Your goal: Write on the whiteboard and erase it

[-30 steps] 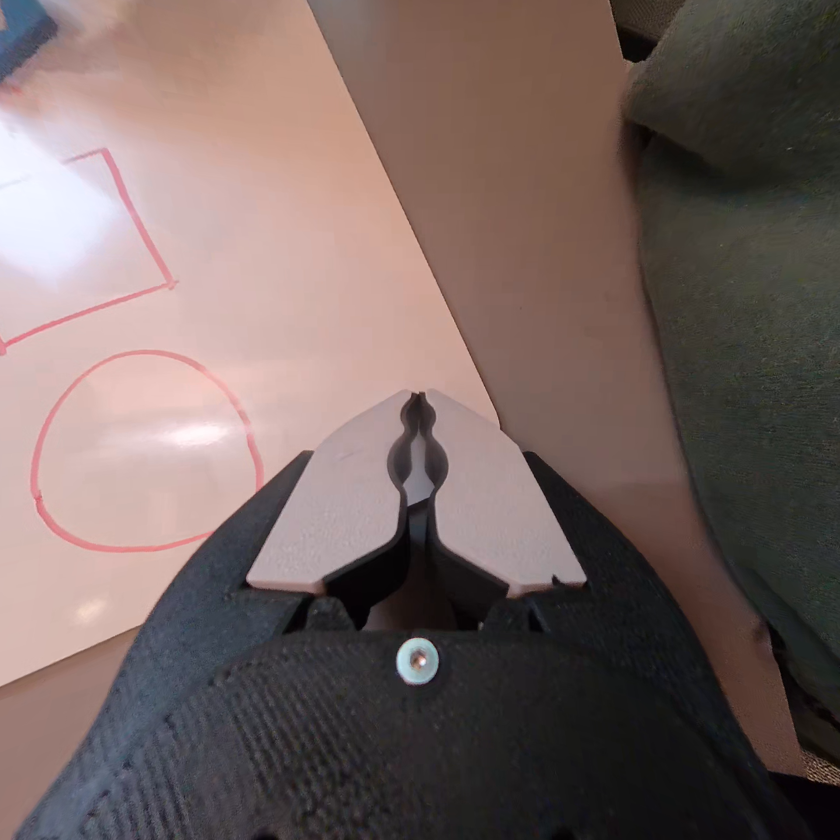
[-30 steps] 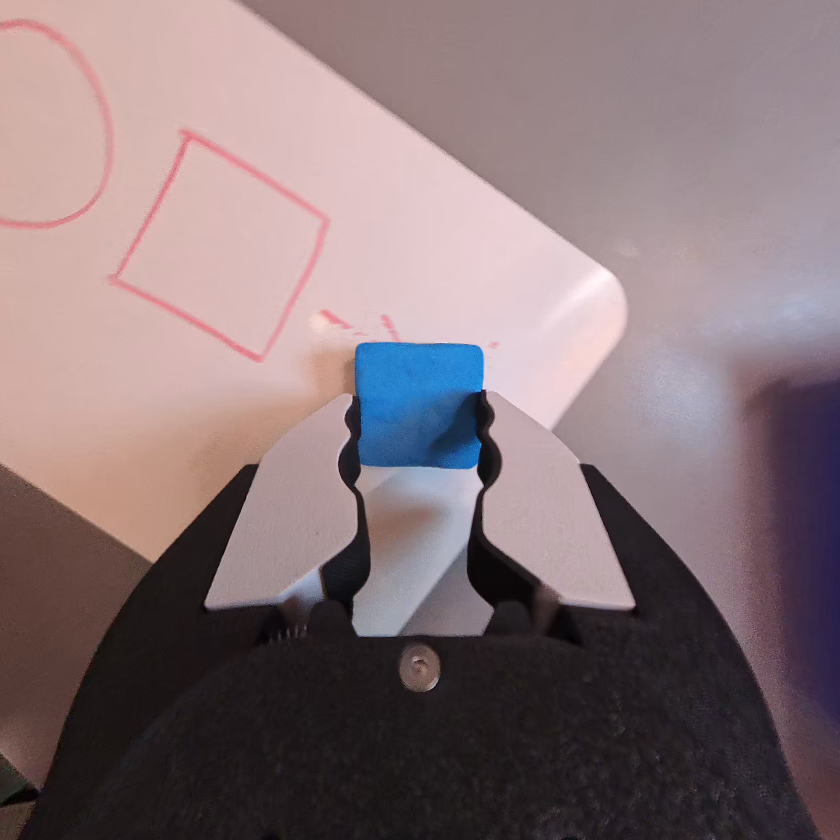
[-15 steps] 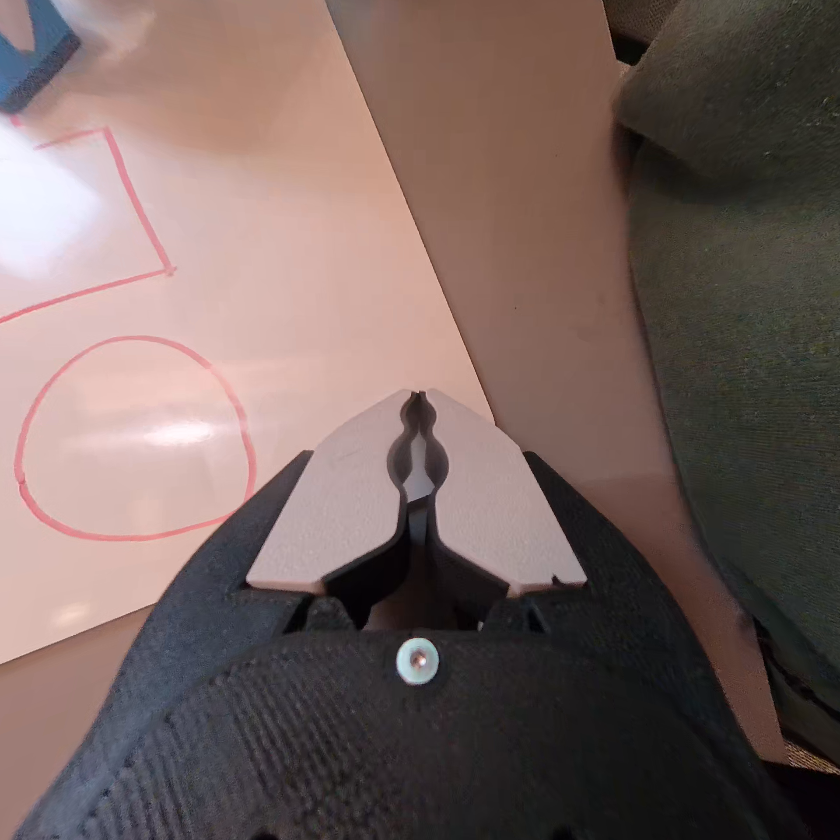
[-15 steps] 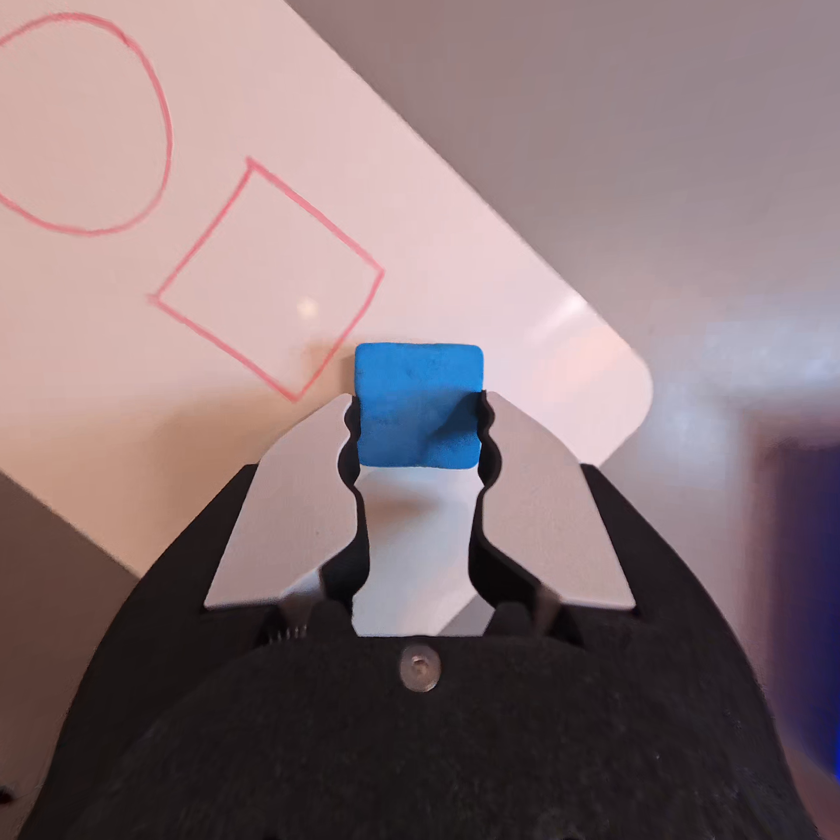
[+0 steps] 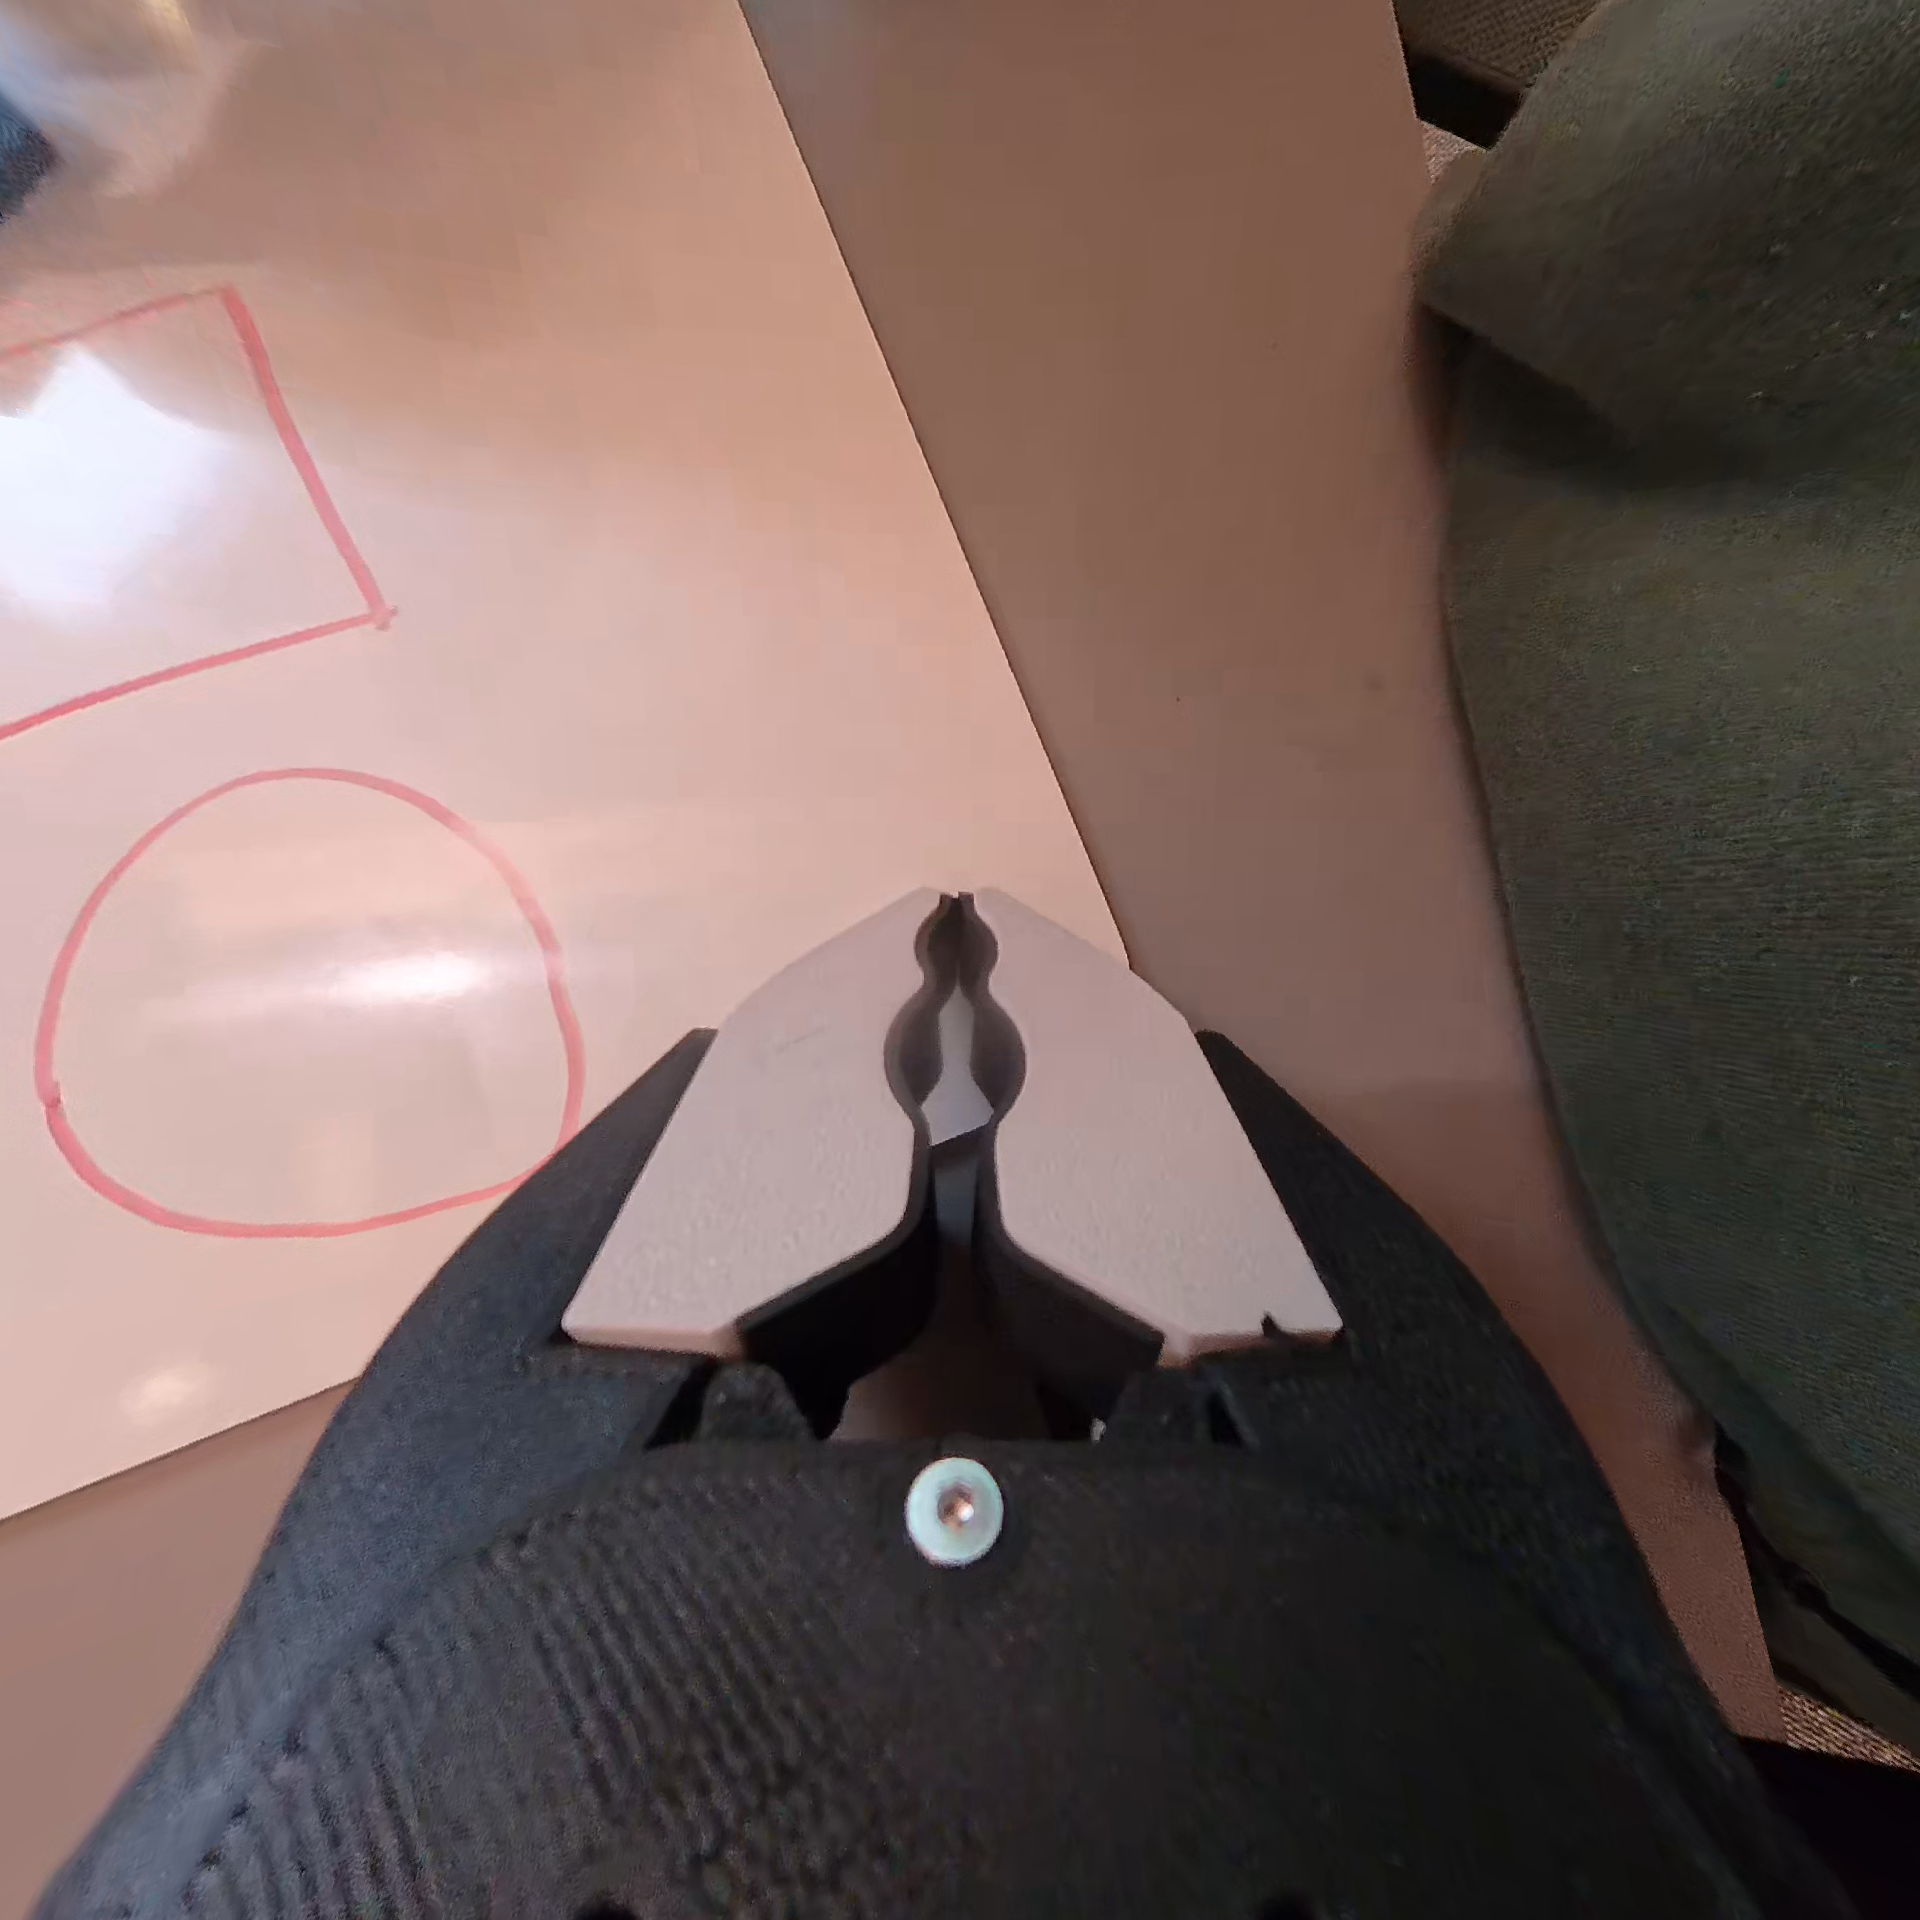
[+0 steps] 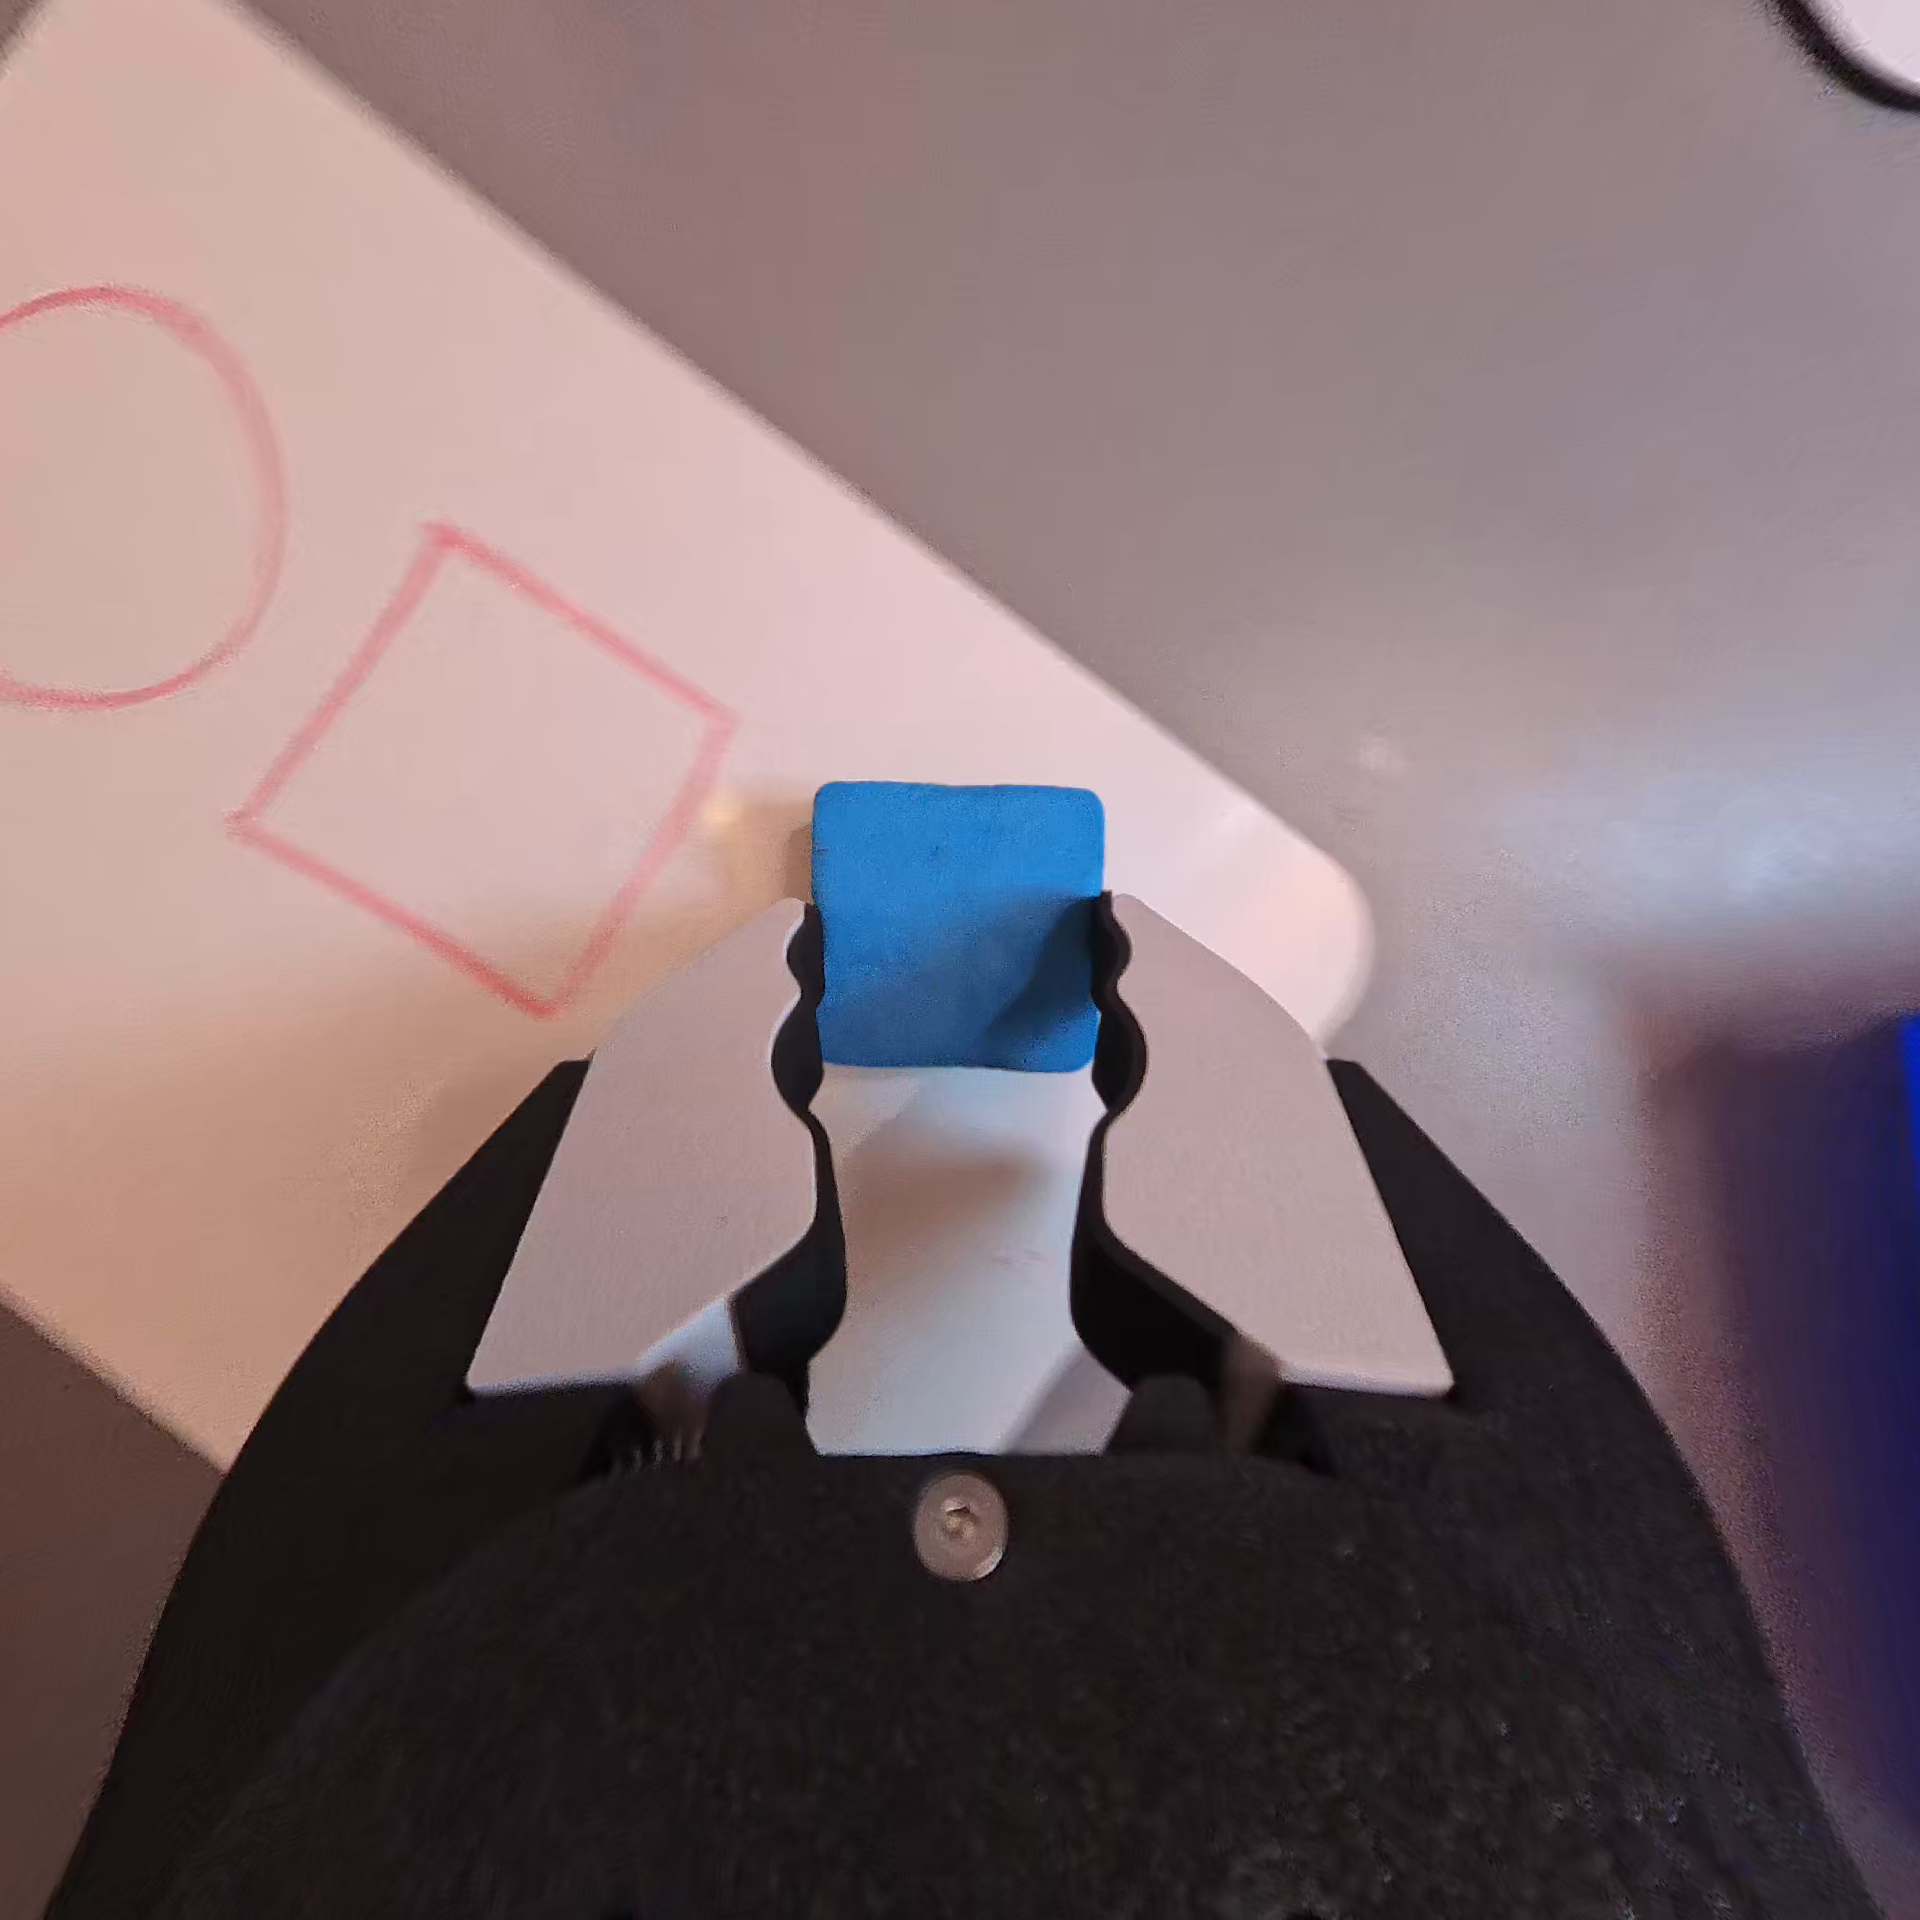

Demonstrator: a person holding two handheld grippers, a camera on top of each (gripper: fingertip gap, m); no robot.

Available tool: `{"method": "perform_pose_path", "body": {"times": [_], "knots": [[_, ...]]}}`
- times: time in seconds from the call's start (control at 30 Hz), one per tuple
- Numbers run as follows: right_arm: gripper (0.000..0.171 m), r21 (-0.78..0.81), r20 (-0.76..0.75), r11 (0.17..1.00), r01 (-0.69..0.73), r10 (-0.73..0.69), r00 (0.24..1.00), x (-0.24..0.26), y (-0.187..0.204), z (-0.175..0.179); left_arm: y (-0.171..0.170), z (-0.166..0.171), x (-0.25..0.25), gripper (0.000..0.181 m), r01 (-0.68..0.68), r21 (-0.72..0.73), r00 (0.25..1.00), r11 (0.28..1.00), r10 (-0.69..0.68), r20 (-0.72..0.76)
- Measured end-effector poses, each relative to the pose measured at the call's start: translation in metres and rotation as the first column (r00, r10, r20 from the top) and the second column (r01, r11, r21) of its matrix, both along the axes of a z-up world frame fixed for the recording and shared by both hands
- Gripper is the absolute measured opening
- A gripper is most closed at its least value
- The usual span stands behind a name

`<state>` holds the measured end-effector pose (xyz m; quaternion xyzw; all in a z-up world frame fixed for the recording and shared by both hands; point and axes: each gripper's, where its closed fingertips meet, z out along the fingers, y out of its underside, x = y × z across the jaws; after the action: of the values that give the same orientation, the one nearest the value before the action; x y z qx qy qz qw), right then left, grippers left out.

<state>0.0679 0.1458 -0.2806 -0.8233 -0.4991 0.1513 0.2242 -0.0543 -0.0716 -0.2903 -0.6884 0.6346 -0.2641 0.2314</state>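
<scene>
Left wrist view. The left gripper point(image 5: 958, 902) occupies the lower centre of the frame, its fingers pressed together at the tips with nothing between them. It sits over the right-hand edge of the whiteboard point(image 5: 623, 520), where board meets the tan table point(image 5: 1143, 468). A red circle point(image 5: 301, 1003) lies at centre left, a red square point(image 5: 177, 499) above it at upper left. Dark green fabric point(image 5: 1714, 727) fills the right of the frame. Whether this gripper actually bears on the board cannot be told; if it does not, the board may slide or turn under the wiping.

Right wrist view. The right gripper point(image 6: 954, 925) at centre frame pinches a blue eraser point(image 6: 954, 914) by its two sides; the block projects forward of the fingertips. The eraser stands just to the right of the square point(image 6: 483, 769), near the board's rounded corner point(image 6: 1340, 935) at centre right; contact with the surface is not resolvable. The circle point(image 6: 114, 499) lies at far left. A blurred dark blue object point(image 6: 1849, 1195) stands at the right edge.

Risks, as judged: the soft block may twist or slip in the narrow side grip under pressure; a stroke started this near the corner may run off the board; an uneven pass may leave red smears or line fragments.
</scene>
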Motion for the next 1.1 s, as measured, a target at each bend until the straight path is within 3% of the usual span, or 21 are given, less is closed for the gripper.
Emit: {"method": "perform_pose_path", "body": {"times": [0.1,0.2,0.3,0.43,0.5,0.63,0.7,0.77,0.87,0.97,1.1], "knots": [[0.050,-0.018,0.006,0.992,0.125,-0.125,0.992,0.039,0.021,0.000,0.000,0.000,0.000,0.000,0.000,0.008,1.000,1.000,0.000,-0.002],[0.049,-0.038,0.055,0.998,0.050,-0.048,0.997,0.046,-0.019,0.000,0.001,0.000,-0.001,0.000,-0.006,0.002,1.000,1.000,0.006,-0.001],[0.050,0.009,0.059,0.998,-0.066,0.065,0.996,0.009,-0.040,0.000,0.001,0.000,-0.001,0.000,0.000,-0.004,1.000,1.000,0.001,0.006],[0.050,-0.003,-0.013,0.995,0.097,-0.097,0.995,0.022,0.017,0.000,0.000,0.000,-0.001,0.000,0.003,0.008,1.000,1.000,-0.003,0.005],[0.049,-0.019,0.031,0.992,0.126,-0.125,0.992,0.047,0.015,0.000,0.000,0.000,-0.002,0.000,0.001,0.008,1.000,1.000,-0.001,0.007],[0.049,-0.051,0.083,0.997,-0.053,0.057,0.995,0.020,-0.049,0.000,0.000,0.000,-0.002,0.000,0.004,-0.010,1.000,1.000,-0.004,0.016],[0.050,-0.020,0.064,0.991,-0.129,0.130,0.989,-0.010,-0.056,0.000,0.000,-0.001,-0.001,0.000,0.007,-0.008,1.000,1.000,-0.006,0.014],[0.050,-0.004,0.026,0.999,-0.042,0.042,0.999,-0.012,-0.024,0.000,-0.001,-0.001,-0.001,0.000,0.006,-0.003,1.000,1.000,-0.006,0.012],[0.050,-0.031,0.032,0.988,0.149,-0.148,0.989,0.043,0.013,0.000,-0.001,-0.001,-0.002,0.000,0.004,0.012,1.000,1.000,-0.004,0.004],[0.049,-0.067,0.059,0.988,0.141,-0.137,0.989,0.065,-0.022,0.000,-0.001,-0.001,-0.003,0.000,0.003,0.004,1.000,1.000,-0.003,0.007],[0.050,-0.039,0.048,0.998,-0.051,0.053,0.997,0.008,-0.068,0.000,-0.002,-0.001,-0.001,0.000,0.010,-0.011,1.000,1.000,-0.010,0.012]]}}
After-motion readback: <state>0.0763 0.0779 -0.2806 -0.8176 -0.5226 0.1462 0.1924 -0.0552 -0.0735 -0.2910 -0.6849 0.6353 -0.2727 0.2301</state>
